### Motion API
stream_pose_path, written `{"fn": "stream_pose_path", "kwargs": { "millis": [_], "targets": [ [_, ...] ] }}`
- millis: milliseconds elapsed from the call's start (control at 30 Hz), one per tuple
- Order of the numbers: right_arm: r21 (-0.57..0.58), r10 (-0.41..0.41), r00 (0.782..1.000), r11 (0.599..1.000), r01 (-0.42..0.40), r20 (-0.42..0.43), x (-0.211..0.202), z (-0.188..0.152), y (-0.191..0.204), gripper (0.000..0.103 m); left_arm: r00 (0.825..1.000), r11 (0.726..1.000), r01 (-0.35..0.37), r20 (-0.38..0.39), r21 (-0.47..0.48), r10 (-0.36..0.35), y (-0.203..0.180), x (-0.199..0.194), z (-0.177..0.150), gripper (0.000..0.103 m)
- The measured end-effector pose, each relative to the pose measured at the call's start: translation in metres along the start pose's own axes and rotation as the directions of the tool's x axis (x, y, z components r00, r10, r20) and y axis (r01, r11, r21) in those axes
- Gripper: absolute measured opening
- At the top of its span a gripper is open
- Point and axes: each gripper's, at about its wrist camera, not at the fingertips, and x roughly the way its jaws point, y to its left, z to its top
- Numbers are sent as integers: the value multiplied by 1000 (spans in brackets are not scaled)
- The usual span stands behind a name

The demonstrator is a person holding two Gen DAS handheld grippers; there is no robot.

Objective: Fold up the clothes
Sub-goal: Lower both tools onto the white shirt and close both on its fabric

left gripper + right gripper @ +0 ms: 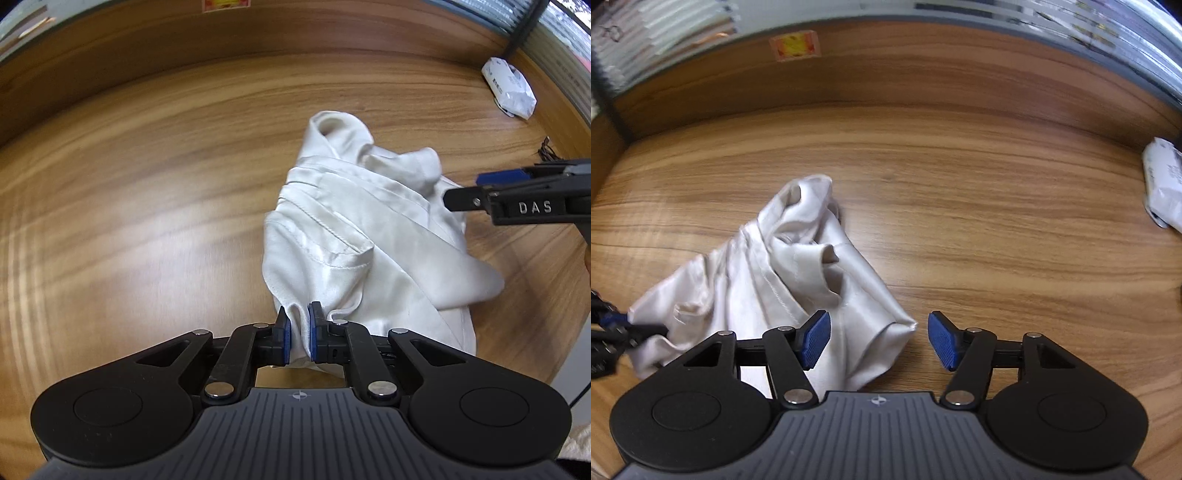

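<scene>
White cloth crumpled in a loose heap on the wood counter, shiny, with stitched hems and folds showing. In the left wrist view, spreads from centre toward 3 o'clock; in the right wrist view, sits left of centre, toward 8 o'clock.

Left tool clenched on a bunched near edge of the cloth, blue pads pressing fabric from both sides. Seen again at 9 o'clock in the right wrist view, blurred, touching the cloth's left edge.

Right tool released, jaws spread wide, blue pads facing inward; left pad over the cloth's near right part, right pad over bare counter, a pointed cloth corner between them. Contact with the fabric: cannot tell. Seen from the left wrist at 3 o'clock, marked "DAS", just above the cloth's right side.

White packet at 2 o'clock on the counter, well apart from the cloth. Orange-yellow sticker at 12 o'clock on the wooden back panel.
</scene>
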Motion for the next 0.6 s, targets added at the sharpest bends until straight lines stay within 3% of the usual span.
{"fn": "stream_pose_path", "kwargs": {
  "millis": [267,333,367,400,433,533,600],
  "targets": [
    [-95,71,997,993,-72,-14,5,9,17,62,999,999,-26,27,-38,27,-8,-13,-7,9],
    [-115,81,996,990,-83,-19,6,11,20,58,999,999,-33,37,-43,35,-13,-17,-9,9],
    [-125,87,996,988,-89,-22,7,12,21,54,998,998,-36,41,-45,38,-15,-18,-10,9],
    [-135,92,995,986,-94,-24,8,12,22,37,998,998,-42,43,-48,44,-17,-18,-10,8],
    [-145,97,995,984,-100,-27,8,13,24,14,998,998,-47,45,-51,50,-16,-18,-10,8],
    [-174,112,993,978,-117,-36,11,16,28,4,995,994,-83,49,-65,86,-17,-19,-9,6],
    [-193,122,992,973,-128,-42,12,18,31,3,993,991,-101,50,-82,105,-13,-21,-10,5]
  ]
}}
